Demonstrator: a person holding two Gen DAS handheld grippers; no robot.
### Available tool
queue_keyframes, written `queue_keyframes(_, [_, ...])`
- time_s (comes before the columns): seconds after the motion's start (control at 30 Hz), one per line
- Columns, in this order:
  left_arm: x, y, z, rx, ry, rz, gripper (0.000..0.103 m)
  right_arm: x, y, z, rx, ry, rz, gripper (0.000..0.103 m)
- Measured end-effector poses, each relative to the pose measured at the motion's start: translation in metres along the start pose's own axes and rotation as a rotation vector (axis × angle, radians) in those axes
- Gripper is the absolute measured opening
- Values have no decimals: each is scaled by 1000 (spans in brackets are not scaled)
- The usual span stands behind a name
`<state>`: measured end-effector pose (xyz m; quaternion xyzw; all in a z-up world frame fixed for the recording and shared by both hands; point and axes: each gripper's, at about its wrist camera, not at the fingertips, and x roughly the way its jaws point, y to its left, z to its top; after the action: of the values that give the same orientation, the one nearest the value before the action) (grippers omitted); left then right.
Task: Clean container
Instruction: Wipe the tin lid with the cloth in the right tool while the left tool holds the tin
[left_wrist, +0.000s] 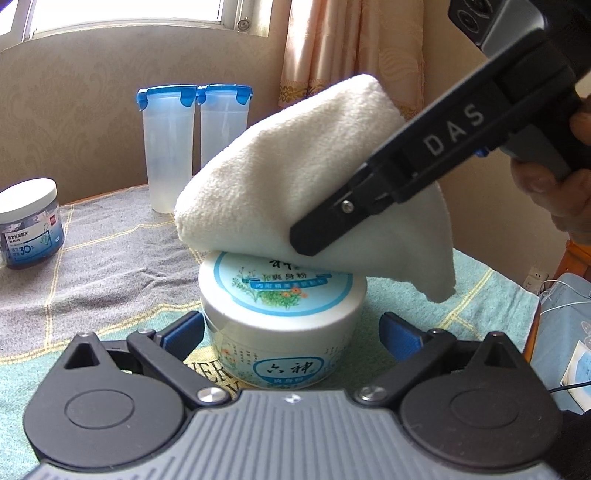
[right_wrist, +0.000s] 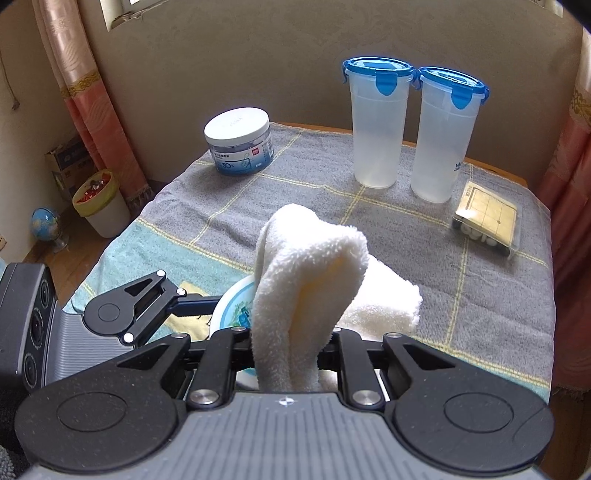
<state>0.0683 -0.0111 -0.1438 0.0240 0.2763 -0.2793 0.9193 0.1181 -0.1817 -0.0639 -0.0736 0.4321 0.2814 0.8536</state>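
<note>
The round powder tub (left_wrist: 282, 317), the container being cleaned, stands upright on the towel-covered table (left_wrist: 110, 266), near its front edge and well apart from everything else there, which gives both tools room to work. The left tongs (left_wrist: 291, 334) reach around the tub's lower wall, 1 blue pad (left_wrist: 184, 332) against its left side and the other just beside its right side; whether that second pad actually touches cannot be told, but the arrangement reads as a brace to keep the light tub from sliding or turning under the rubbing. The right tongs (right_wrist: 288, 354) are closed nearly all the way on a folded white cloth (left_wrist: 295, 177), pinching it near 1 end so that the thick fold bulges forward as a wiping pad. That fold rests on the far part of the tub's printed lid (left_wrist: 280, 284), with a loose corner hanging past the right rim, so the step in hand appears to be wiping the lid top. At the back of the table, 2 tall clear cups with blue clip lids (right_wrist: 376, 122) and a short white-lidded jar (right_wrist: 238, 146) stand out of the way, possibly awaiting their turn.
</note>
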Motion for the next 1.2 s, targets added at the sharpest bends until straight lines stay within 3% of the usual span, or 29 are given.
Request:
queue_keyframes(0.5, [-2, 2, -3, -8, 18, 2, 100, 17, 31, 14, -74, 11, 62, 22])
queue_keyframes(0.87, [-1, 3, -5, -28, 55, 37, 100, 6, 39, -2, -74, 23, 104, 22])
queue_keyframes(1.2, [-2, -3, -5, -44, 77, 58, 100, -12, 29, -22, -34, 20, 88, 22])
